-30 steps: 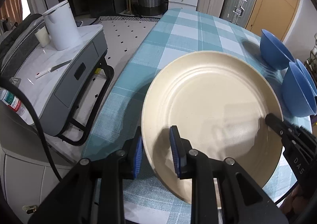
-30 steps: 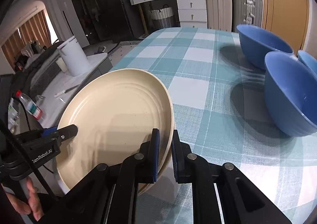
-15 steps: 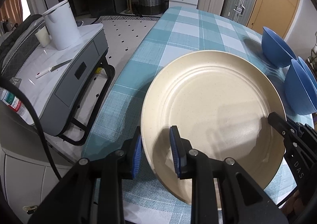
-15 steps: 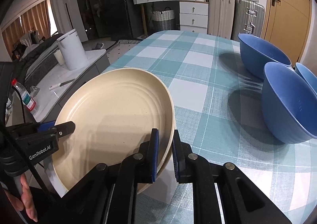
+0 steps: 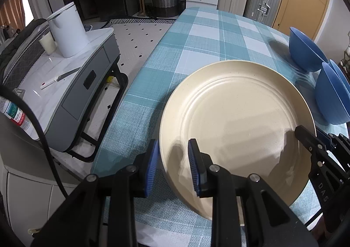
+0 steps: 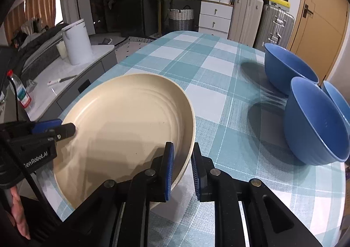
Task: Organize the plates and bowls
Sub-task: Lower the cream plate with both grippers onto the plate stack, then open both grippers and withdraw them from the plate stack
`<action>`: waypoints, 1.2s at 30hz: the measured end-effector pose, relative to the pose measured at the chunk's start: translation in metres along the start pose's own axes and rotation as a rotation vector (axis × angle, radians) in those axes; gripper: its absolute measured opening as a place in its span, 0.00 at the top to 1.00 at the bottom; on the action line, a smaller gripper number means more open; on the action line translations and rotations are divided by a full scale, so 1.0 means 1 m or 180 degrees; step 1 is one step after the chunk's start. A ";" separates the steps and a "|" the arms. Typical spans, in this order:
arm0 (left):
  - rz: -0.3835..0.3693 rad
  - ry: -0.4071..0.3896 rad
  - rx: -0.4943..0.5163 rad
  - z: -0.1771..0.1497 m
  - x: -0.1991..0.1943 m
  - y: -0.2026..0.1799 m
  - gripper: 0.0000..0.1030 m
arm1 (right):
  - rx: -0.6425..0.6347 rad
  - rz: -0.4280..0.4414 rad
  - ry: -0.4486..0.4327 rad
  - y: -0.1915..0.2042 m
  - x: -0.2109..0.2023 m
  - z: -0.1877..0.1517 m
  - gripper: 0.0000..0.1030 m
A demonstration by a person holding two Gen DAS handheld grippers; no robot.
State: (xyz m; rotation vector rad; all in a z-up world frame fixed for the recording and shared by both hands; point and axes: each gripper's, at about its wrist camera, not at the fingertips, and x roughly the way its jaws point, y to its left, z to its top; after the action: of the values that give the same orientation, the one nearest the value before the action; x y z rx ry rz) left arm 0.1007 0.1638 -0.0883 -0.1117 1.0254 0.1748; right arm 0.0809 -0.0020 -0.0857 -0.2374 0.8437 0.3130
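A large cream plate [image 5: 236, 124] is held over the near end of the checked table; it also shows in the right wrist view [image 6: 124, 124]. My left gripper [image 5: 174, 165] straddles its left rim with a gap between the pads and the rim. My right gripper [image 6: 182, 169] is shut on the plate's right rim. Three blue bowls stand at the table's right side: a far one [image 6: 286, 67], a near one [image 6: 317, 122] and a third one [image 6: 339, 100] partly hidden behind it.
The teal checked tablecloth [image 5: 210, 34] stretches away ahead. To the left of the table stands a grey cart [image 5: 65, 85] with a white kettle [image 5: 67, 28], a cup and a knife. Suitcases [image 6: 273, 26] and a drawer unit stand at the far wall.
The plate has risen a little and tilted, carried by both grippers. The left gripper's pads stand wider around the rim than before. The bowls have not moved.
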 end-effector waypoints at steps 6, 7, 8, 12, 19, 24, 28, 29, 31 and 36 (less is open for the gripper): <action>0.0001 -0.0002 0.0001 0.000 0.000 0.000 0.75 | -0.0048 -0.0028 0.0079 0.003 0.004 -0.002 0.84; 0.0002 -0.0003 0.0003 0.000 0.000 0.000 0.75 | -0.0036 0.0008 0.0098 0.002 0.006 -0.004 0.81; 0.0002 -0.0002 -0.0001 0.000 0.000 0.000 0.75 | -0.0049 0.0006 0.0093 0.003 0.006 -0.005 0.81; 0.0003 -0.0003 -0.0006 0.000 0.000 -0.001 0.75 | -0.0096 -0.0010 0.0091 0.004 0.006 -0.005 0.81; -0.0007 -0.0011 -0.0030 0.001 0.000 -0.001 0.71 | 0.0038 0.0156 0.0102 -0.005 0.004 -0.004 0.79; 0.0037 -0.0088 0.0009 0.000 -0.005 -0.003 0.71 | 0.0060 0.0206 0.0026 -0.005 -0.001 -0.004 0.70; 0.0045 -0.0082 0.0020 0.001 -0.004 -0.004 0.69 | 0.0114 0.0287 0.0061 -0.004 0.001 -0.005 0.70; 0.0028 -0.0075 0.0008 0.001 -0.004 -0.003 0.69 | 0.0122 0.0294 0.0072 -0.004 0.002 -0.005 0.70; 0.0005 -0.0024 -0.0019 0.001 -0.001 -0.002 0.68 | 0.0155 0.0313 0.0123 -0.005 0.004 -0.006 0.70; -0.0004 -0.0011 -0.0119 0.001 0.000 0.003 0.47 | 0.0267 0.0388 0.0108 -0.009 0.002 -0.005 0.70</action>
State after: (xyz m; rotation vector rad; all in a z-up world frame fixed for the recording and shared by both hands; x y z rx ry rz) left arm 0.1012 0.1672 -0.0880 -0.1460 1.0190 0.1932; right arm 0.0823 -0.0120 -0.0897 -0.1134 0.9046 0.3875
